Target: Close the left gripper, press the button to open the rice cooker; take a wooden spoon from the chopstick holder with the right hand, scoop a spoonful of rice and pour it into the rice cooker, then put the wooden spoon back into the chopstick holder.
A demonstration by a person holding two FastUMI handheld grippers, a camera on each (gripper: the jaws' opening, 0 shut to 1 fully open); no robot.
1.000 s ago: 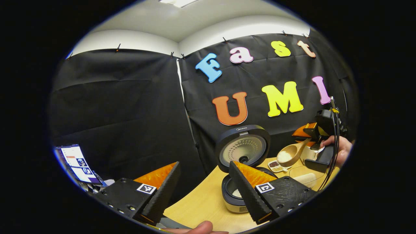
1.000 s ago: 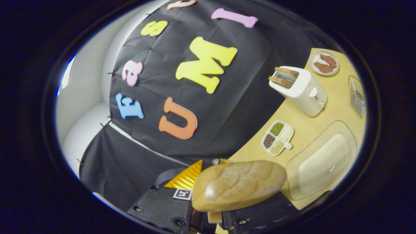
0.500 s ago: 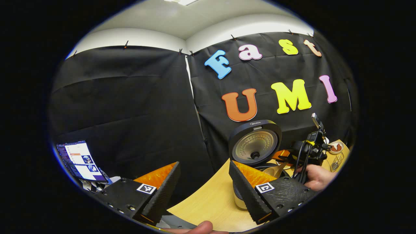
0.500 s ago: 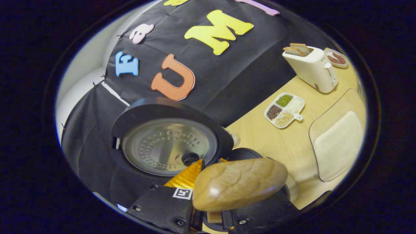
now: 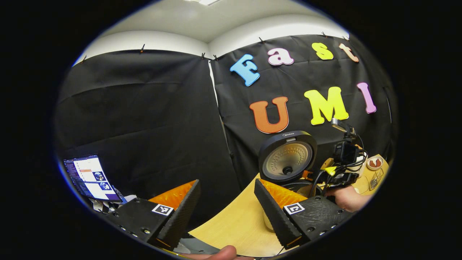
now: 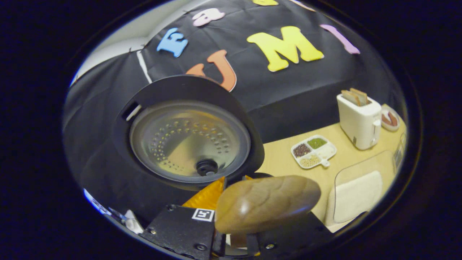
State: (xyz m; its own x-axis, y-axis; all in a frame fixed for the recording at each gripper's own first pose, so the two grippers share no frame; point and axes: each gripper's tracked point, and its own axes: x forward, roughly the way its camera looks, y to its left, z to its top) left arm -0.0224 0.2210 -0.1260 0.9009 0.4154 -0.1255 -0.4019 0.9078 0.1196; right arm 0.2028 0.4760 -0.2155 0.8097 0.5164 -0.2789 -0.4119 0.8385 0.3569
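The light wooden table (image 6: 285, 162) carries the rice cooker (image 6: 187, 141), whose lid stands raised with its perforated inner plate facing the right gripper view, and farther right a white toaster (image 6: 359, 119) holding bread, a clear lidded box of rice (image 6: 359, 195) and a small four-part dish of grains (image 6: 313, 151). The right gripper (image 6: 236, 242), jaws narrowed onto the handle of the wooden spoon (image 6: 267, 202), holds the spoon's bowl back-side up just in front of the cooker's open lid. In the left gripper view, the left gripper (image 5: 225, 206) hangs with its jaws wide apart and nothing between them, well short of the cooker, beside which a hand (image 5: 348, 198) carries the right gripper.
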